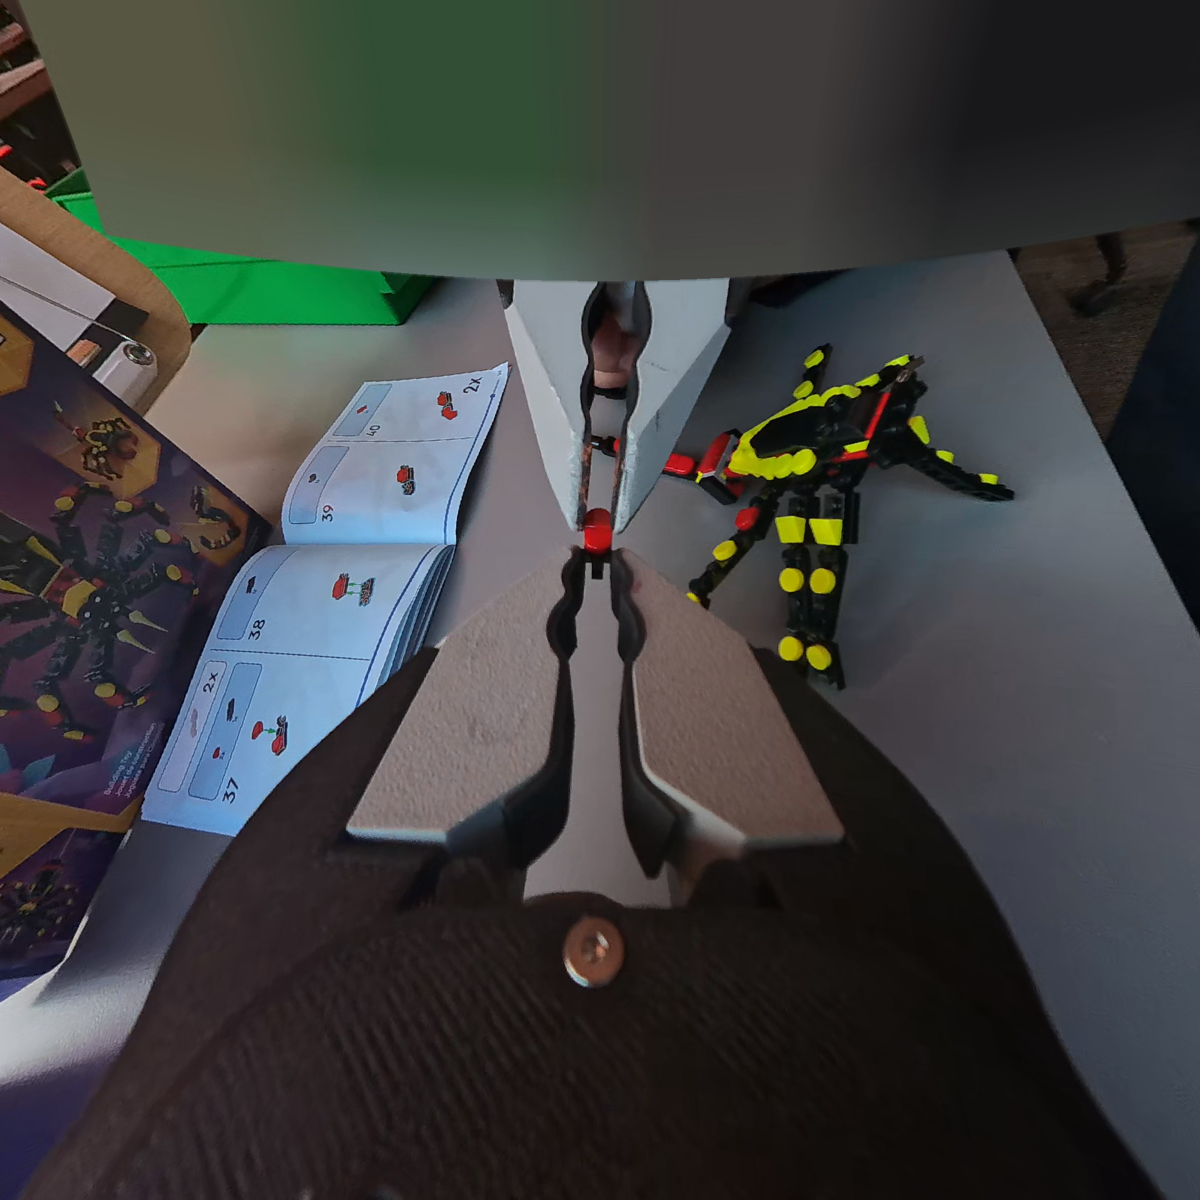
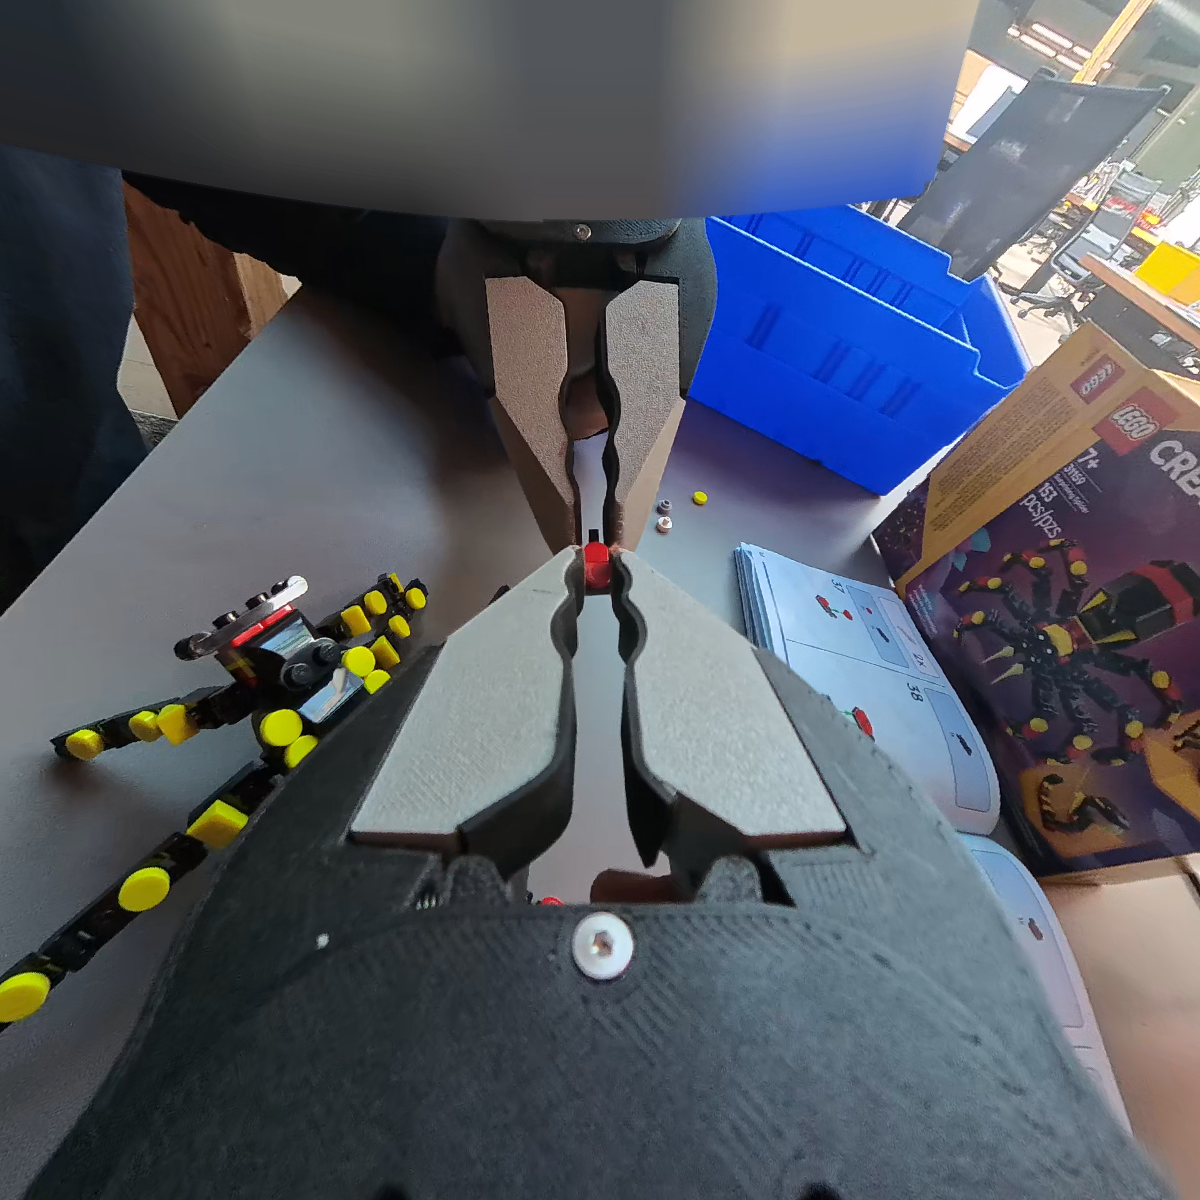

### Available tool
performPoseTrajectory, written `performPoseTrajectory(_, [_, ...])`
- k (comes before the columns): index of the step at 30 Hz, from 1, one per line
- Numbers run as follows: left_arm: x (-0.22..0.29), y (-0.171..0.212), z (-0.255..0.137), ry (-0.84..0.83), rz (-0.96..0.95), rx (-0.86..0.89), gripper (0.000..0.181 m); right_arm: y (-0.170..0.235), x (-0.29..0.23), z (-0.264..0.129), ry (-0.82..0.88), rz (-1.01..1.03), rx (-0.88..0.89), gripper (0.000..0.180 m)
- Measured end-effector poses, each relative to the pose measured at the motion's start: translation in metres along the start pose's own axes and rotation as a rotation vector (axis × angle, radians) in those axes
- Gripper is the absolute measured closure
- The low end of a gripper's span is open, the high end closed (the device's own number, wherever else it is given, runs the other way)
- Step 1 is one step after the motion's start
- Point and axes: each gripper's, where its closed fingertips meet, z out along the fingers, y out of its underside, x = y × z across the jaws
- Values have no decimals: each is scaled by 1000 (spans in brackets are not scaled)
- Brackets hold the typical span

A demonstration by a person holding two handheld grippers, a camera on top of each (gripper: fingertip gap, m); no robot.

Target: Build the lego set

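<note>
My two grippers meet tip to tip above the grey table (image 1: 974,747). My left gripper (image 1: 594,562) is shut on a small black piece (image 1: 596,571). My right gripper (image 2: 596,568) is shut on a small red rounded piece (image 2: 596,560). The red piece (image 1: 596,536) touches the end of the black piece (image 2: 592,536). The right gripper (image 1: 599,519) comes in from the top in the left wrist view. The partly built black, yellow and red model (image 1: 831,467) lies on the table beside the grippers, with its legs spread. It also shows in the right wrist view (image 2: 279,669).
An open instruction booklet (image 1: 363,565) and the set's box (image 1: 97,552) lie on the side away from the model. A blue bin (image 2: 844,337) and a green bin (image 1: 273,286) stand behind. A yellow stud (image 2: 699,498) and two grey studs (image 2: 663,519) lie loose near the booklet (image 2: 863,656).
</note>
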Motion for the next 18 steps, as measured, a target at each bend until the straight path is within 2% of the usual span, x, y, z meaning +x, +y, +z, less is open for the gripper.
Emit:
performPoseTrajectory(10, [14,-6,-1,100,-24,34,176,-6,-8,-1,-69,33,44,180])
performPoseTrajectory(16, [11,-2,-1,73,-6,18,175,-5,-10,-1,-83,30,29,180])
performPoseTrajectory(18, [7,-1,-2,57,-9,17,175,-6,-10,-4,-87,26,29,166])
